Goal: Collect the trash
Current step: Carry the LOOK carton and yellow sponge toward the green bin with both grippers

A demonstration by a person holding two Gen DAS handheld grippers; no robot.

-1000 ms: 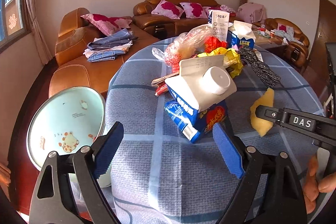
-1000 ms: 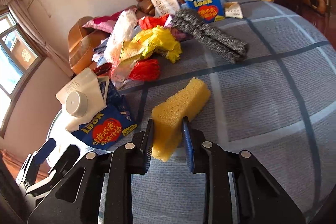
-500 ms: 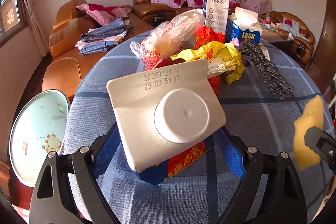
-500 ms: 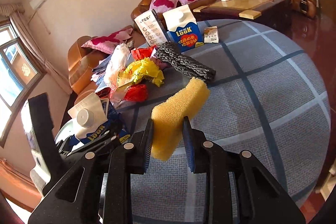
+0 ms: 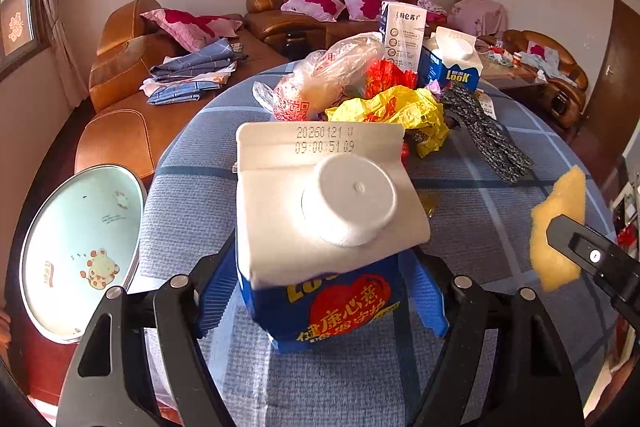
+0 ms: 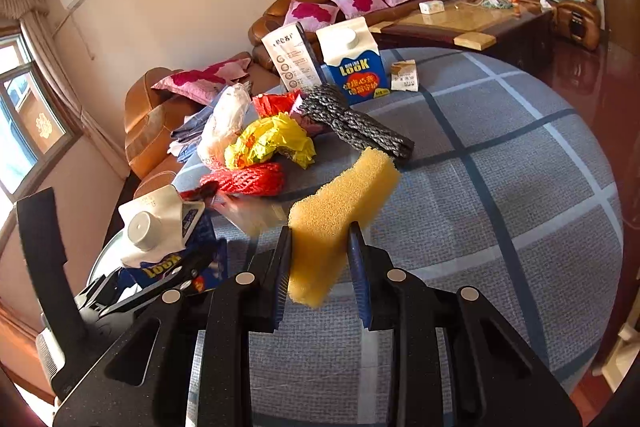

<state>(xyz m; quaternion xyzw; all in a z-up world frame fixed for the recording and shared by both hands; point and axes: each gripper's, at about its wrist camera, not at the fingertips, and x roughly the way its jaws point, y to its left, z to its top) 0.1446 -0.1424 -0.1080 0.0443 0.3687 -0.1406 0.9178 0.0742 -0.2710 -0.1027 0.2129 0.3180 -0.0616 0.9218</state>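
- Between the blue pads of the left claw (image 5: 320, 291), in the left wrist view, sits the blue-and-white gable-top milk carton with a round white cap (image 5: 320, 227), leaning toward the lens; the jaws have just been closing on it, and the pads look to be touching its blue sides, though I cannot tell whether they press firmly.
- Left of the carton, off the edge of the grey-blue checked tabletop (image 5: 480, 235), stands the round pale-green trash bin with a cartoon print inside (image 5: 80, 247), mouth open and near.
- Farther back lie a clear plastic bag (image 5: 332, 75), a crumpled yellow wrapper (image 5: 396, 111) and a second upright blue carton (image 5: 452, 63); these remain to collect.
- At the right edge, the yellow sponge block (image 5: 560, 223) hangs in black jaws.
- Seen from the right wrist view, the right claw (image 6: 320, 263) is narrowed onto the yellow sponge block (image 6: 340, 215), which is pinched at its lower half and lifted clear of the tabletop (image 6: 520, 187).
- Low on the left, the left claw (image 6: 188, 267) shows around the leaning carton (image 6: 160, 227), with the bin mostly hidden behind.
- To do this step well, I judge the left jaws should squeeze until the carton walls just give, low on the body rather than at the sloped top.
- Carry both pieces over the bin mouth before letting go.
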